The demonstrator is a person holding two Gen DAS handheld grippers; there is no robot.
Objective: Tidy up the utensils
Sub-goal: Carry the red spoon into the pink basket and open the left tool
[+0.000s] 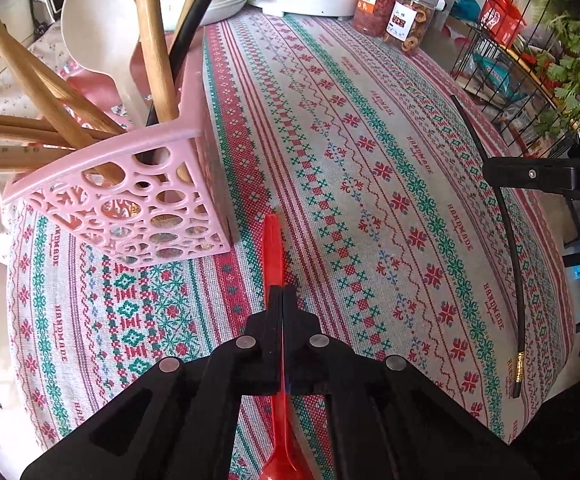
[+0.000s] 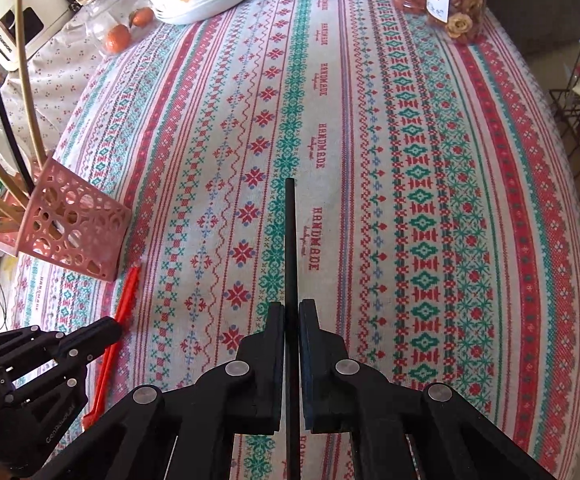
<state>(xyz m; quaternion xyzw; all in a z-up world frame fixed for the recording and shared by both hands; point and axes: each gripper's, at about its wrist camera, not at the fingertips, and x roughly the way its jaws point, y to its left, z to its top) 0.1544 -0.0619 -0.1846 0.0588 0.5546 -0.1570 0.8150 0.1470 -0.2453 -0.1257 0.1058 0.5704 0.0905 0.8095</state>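
Left wrist view
Left gripper (image 1: 281, 296): clamped on a red spoon (image 1: 273, 248), handle tip forward, near the pink holder (image 1: 138, 208).
Holder: on the tablecloth (image 1: 370, 160), full of wooden utensils.

Right wrist view
Right gripper (image 2: 291, 312): pinching a black chopstick (image 2: 290, 240), probably lifted off the cloth.
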